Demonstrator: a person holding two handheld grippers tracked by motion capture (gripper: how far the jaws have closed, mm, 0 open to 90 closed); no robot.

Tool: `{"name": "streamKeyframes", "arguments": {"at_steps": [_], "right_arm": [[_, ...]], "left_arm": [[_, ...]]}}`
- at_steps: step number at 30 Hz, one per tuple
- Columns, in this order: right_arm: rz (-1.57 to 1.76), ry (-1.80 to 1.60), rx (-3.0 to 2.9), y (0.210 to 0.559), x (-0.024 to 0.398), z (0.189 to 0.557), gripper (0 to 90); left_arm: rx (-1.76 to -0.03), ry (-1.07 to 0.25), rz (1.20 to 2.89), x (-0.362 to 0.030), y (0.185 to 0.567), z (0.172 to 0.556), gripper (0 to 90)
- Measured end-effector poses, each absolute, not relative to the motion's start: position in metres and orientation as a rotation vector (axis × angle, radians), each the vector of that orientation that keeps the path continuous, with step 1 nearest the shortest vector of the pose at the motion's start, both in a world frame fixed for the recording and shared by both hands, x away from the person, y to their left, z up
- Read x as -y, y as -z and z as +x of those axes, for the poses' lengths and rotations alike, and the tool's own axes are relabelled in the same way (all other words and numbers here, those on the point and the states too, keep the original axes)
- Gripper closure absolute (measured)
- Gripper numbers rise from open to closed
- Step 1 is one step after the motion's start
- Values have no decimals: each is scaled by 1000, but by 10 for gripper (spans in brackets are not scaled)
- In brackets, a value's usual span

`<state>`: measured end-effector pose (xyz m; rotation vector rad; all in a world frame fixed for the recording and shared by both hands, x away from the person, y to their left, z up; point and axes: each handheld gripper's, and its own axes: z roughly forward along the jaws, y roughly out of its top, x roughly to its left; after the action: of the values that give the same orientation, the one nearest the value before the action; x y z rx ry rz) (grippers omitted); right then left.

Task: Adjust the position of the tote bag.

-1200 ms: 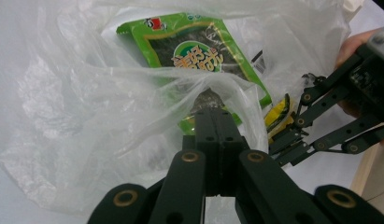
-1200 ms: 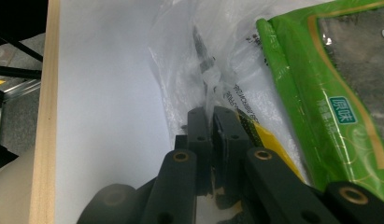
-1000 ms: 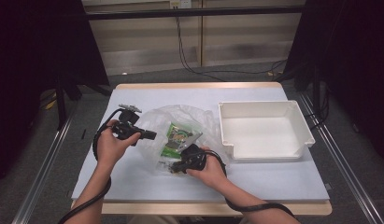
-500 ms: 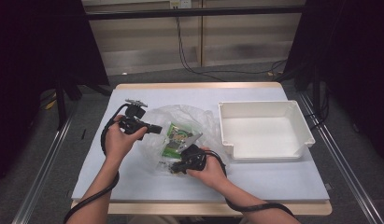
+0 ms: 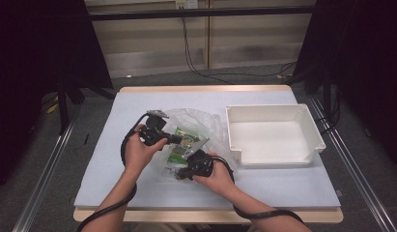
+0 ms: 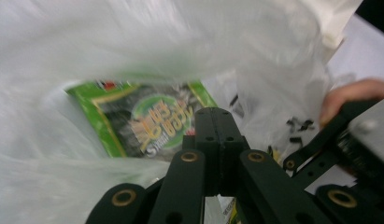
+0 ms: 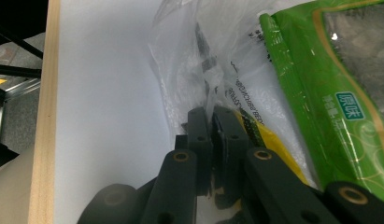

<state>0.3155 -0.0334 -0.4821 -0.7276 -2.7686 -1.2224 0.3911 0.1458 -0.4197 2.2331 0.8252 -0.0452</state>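
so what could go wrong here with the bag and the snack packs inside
1. The right gripper pinches only a thin fold of the clear plastic bag; the film could slip out or tear if pulled.
2. The left gripper is shut with nothing between its fingers, inside the bag mouth by the green snack pack; pushing in closed may shove the pack deeper instead of grasping it.

High view overhead, gripper views close, sharing bag
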Motion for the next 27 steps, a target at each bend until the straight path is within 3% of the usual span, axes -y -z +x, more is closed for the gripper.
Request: {"name": "streamKeyframes", "arguments": {"at_steps": [7, 16, 27], "right_arm": [[-748, 1231, 2750, 479, 36, 315, 842], [-773, 1273, 2773, 450, 51, 326, 823], [-875, 1310, 2771, 438, 73, 345, 837]], "left_arm": [[-903, 57, 2254, -165, 439, 392, 900], [-951, 65, 2263, -189, 448, 390, 900], [-939, 102, 2219, -205, 430, 386, 900]]}}
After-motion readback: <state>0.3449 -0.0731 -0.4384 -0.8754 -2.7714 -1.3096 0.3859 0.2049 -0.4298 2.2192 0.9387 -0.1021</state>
